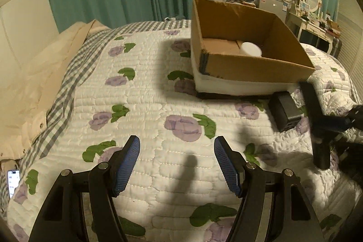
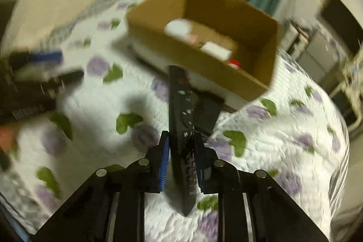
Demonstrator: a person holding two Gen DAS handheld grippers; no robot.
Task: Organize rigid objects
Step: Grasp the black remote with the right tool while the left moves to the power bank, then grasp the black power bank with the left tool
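A smartphone with a lit screen (image 1: 13,179) lies at the left edge of the bed, beside a cream padded jacket (image 1: 34,87); the left gripper (image 1: 177,166) hovers over the white floral quilted bedspread (image 1: 145,92), its jaws spread wide and holding nothing; further right an open brown cardboard box (image 1: 256,65) sits on the bed, with a round white container (image 1: 250,49) inside; a small black rectangular block (image 1: 284,111) lies on the quilt just in front of the box; the right gripper (image 2: 181,159) has its jaws clamped on a long black remote control (image 2: 181,119), held above the bed with its far end pointing toward the box's near wall.
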